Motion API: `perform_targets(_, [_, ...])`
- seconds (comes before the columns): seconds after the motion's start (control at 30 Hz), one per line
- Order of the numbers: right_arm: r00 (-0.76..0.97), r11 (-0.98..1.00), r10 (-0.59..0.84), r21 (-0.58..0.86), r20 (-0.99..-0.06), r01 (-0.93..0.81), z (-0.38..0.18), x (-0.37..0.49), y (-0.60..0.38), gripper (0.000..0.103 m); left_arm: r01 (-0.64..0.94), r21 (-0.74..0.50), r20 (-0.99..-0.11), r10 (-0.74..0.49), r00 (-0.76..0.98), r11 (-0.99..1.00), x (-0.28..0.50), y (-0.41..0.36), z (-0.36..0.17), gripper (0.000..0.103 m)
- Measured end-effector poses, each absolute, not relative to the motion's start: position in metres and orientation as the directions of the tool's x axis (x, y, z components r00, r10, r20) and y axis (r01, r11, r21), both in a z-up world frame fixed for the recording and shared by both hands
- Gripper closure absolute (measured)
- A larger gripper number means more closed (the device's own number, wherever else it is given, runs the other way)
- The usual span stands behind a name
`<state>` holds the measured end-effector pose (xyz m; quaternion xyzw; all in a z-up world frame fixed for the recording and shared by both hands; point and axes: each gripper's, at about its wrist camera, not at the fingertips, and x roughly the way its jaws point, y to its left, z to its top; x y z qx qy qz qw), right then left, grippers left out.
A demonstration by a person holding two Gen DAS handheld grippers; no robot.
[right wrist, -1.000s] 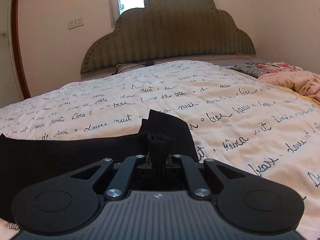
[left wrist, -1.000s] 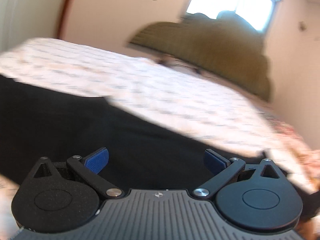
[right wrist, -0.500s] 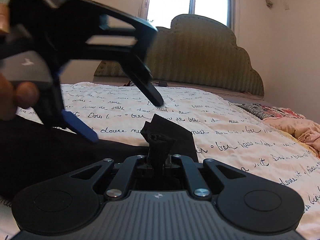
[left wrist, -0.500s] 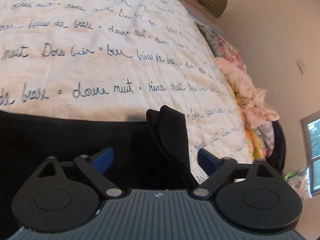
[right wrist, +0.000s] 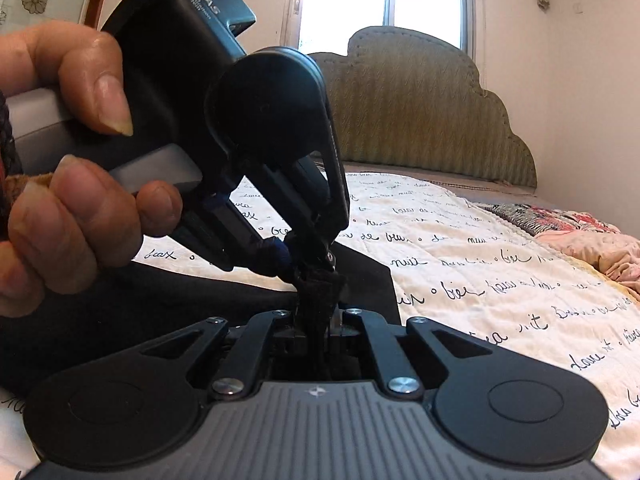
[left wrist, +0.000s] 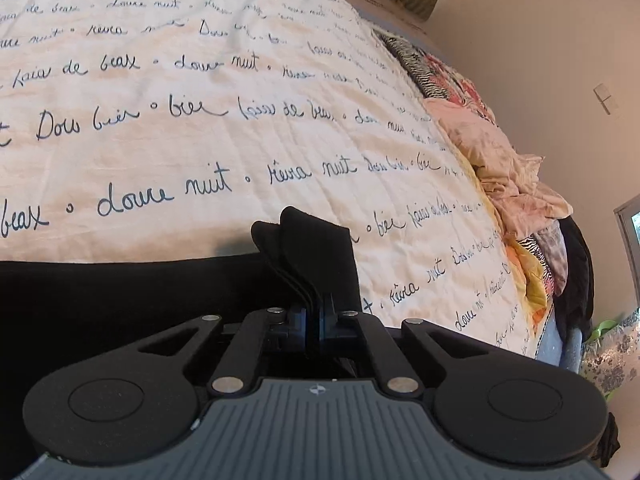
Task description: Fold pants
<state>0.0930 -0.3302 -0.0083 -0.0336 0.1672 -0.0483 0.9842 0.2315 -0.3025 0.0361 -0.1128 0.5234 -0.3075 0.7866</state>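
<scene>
In the left wrist view, the left gripper (left wrist: 316, 314) has just closed its jaws onto a bunched edge of the black pants (left wrist: 120, 300), which lie on the script-printed bedspread (left wrist: 240, 128). In the right wrist view, the right gripper (right wrist: 318, 322) pinches the same bunched edge, with the left gripper clamped just above it in a person's hand (right wrist: 68, 200).
</scene>
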Motion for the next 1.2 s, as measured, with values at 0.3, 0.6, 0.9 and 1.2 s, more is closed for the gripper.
perform_targets(0.3, [0.990, 0.994, -0.086, -0.072, -0.114, 0.078, -0.007, 0.053, -0.327, 0.003, 0.339, -0.505, -0.716, -0.605, 0.349, 0.794, 0.214, -0.234, 0.052, 0.098])
perform_targets(0.6, [0.986, 0.946, -0.025, 0.314, -0.162, 0.075, -0.010, 0.053, -0.387, 0.004, 0.145, -0.394, -0.778, -0.414, 0.472, 0.907, 0.192, -0.062, 0.028, 0.098])
perform_targets(0.9, [0.964, 0.927, -0.049, 0.347, -0.260, 0.140, -0.020, 0.068, -0.390, 0.004, 0.151, -0.427, -0.742, -0.441, 0.505, 0.891, 0.181, -0.026, 0.019, 0.098])
perform_targets(1.2, [0.954, 0.929, -0.067, 0.331, -0.293, 0.167, -0.018, 0.078, -0.388, 0.004, 0.126, -0.439, -0.744, -0.439, 0.504, 0.889, 0.182, 0.019, 0.017, 0.097])
